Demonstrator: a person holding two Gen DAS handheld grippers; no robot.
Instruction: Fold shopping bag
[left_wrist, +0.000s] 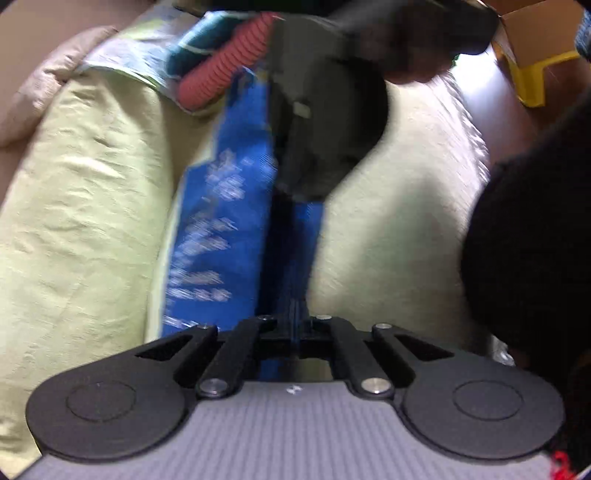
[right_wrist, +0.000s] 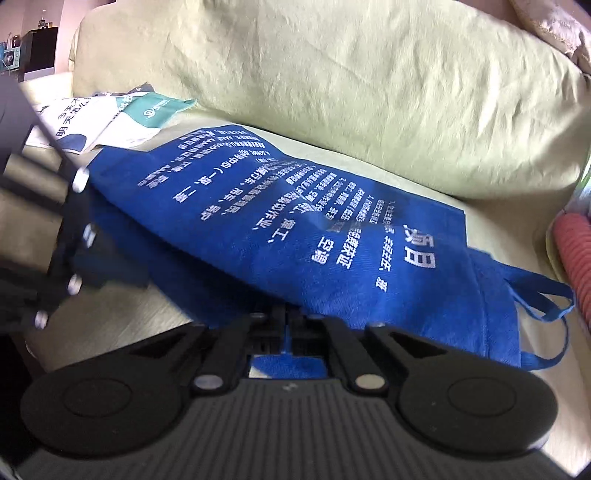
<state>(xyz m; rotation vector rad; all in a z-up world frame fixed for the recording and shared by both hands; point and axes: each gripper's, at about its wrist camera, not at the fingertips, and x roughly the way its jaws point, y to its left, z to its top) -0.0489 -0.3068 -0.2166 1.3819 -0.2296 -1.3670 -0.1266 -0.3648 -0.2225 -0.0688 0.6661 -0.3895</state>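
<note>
A blue shopping bag (right_wrist: 295, 206) with white print lies on a pale green sofa seat (right_wrist: 229, 122), its handles (right_wrist: 543, 306) at the right. My right gripper (right_wrist: 288, 325) is shut on the bag's near edge. In the left wrist view the bag (left_wrist: 221, 229) stretches away from my left gripper (left_wrist: 293, 325), which is shut on its edge. The right gripper's black body (left_wrist: 325, 122) shows at the bag's far end in that view. The left gripper (right_wrist: 74, 258) shows at the left in the right wrist view, at the bag's other end.
A pale green back cushion (right_wrist: 369, 81) rises behind the bag. A white and teal bag (right_wrist: 110, 118) lies at the far left of the seat. A red ribbed object (right_wrist: 576, 254) sits at the right. A cardboard box (left_wrist: 532, 44) stands beyond the sofa.
</note>
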